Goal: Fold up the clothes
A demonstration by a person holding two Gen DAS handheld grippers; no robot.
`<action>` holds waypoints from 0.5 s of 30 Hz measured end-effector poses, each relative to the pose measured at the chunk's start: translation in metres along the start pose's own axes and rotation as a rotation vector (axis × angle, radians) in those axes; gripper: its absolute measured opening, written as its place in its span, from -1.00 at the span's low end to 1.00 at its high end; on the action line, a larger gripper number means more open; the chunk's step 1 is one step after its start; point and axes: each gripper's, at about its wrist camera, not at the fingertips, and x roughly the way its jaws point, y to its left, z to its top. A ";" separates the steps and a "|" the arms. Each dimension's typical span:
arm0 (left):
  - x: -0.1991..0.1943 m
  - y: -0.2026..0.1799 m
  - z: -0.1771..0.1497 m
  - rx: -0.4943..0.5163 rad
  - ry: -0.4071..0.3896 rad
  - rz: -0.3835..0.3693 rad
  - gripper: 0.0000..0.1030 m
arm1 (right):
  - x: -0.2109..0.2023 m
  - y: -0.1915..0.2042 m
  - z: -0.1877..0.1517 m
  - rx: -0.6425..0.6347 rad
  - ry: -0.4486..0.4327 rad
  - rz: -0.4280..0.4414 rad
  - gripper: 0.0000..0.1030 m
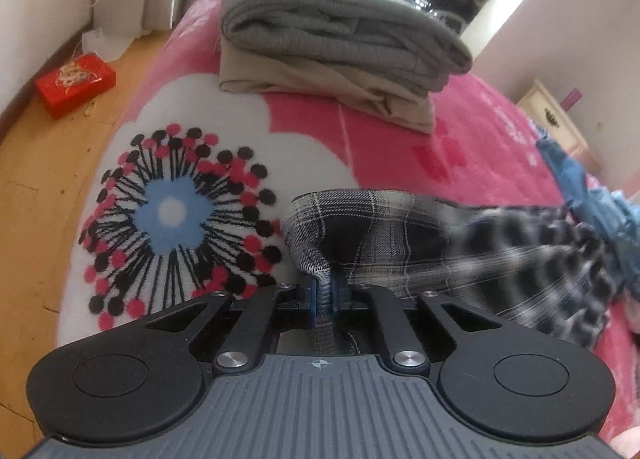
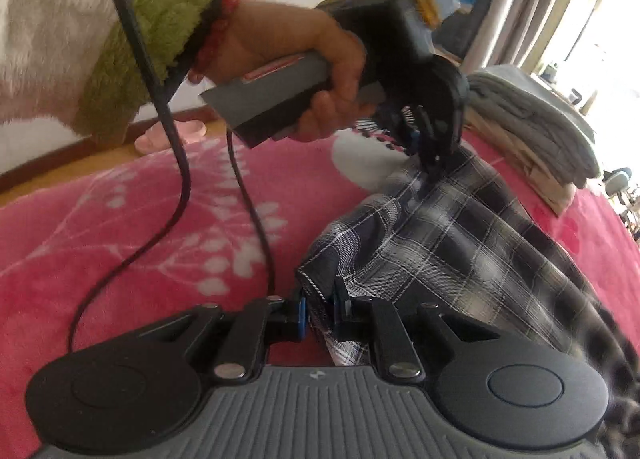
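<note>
Both of mine are pinching the plaid garment (image 2: 460,243). Left gripper (image 1: 326,297): jaws nearly together, a bunched edge of plaid cloth clamped between the pads. Right gripper (image 2: 322,311): same, narrow gap, a hemmed corner of that cloth caught in it.

Landmark: the folded stack (image 1: 340,39), grey piece on top of a beige one, sitting on the pink floral blanket (image 1: 480,131). The plaid garment lies on the blanket on the near side of that stack, apart from it and crumpled, with its far end trailing off toward a blue heap (image 1: 592,195) to one side of the stack.

Step, as I read it: pickup and spread of the next item; no fold made yet. In the right view my left hand (image 2: 320,71) has its edge lifted just off the blanket, close by the stack.

Next move needs: both grips held, edges drawn apart until the cloth is taut, then laid flat on clear blanket short of the stack. Risk: thin cloth slipping from a pinch.
</note>
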 end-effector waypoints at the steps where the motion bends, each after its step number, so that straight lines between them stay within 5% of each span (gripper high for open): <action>1: -0.006 0.002 0.001 -0.010 0.006 -0.003 -0.53 | -0.001 -0.005 0.000 0.038 -0.001 0.019 -0.63; 5: -0.060 0.023 -0.002 0.039 -0.022 0.114 -0.40 | -0.006 -0.023 -0.004 0.168 -0.031 0.102 -0.15; 11: -0.157 0.066 -0.006 0.008 -0.106 0.314 -0.38 | -0.016 -0.023 -0.009 0.207 -0.087 0.157 0.02; 15: -0.159 0.060 -0.032 -0.064 -0.059 0.244 -0.31 | -0.031 -0.024 -0.011 0.198 -0.113 0.155 0.02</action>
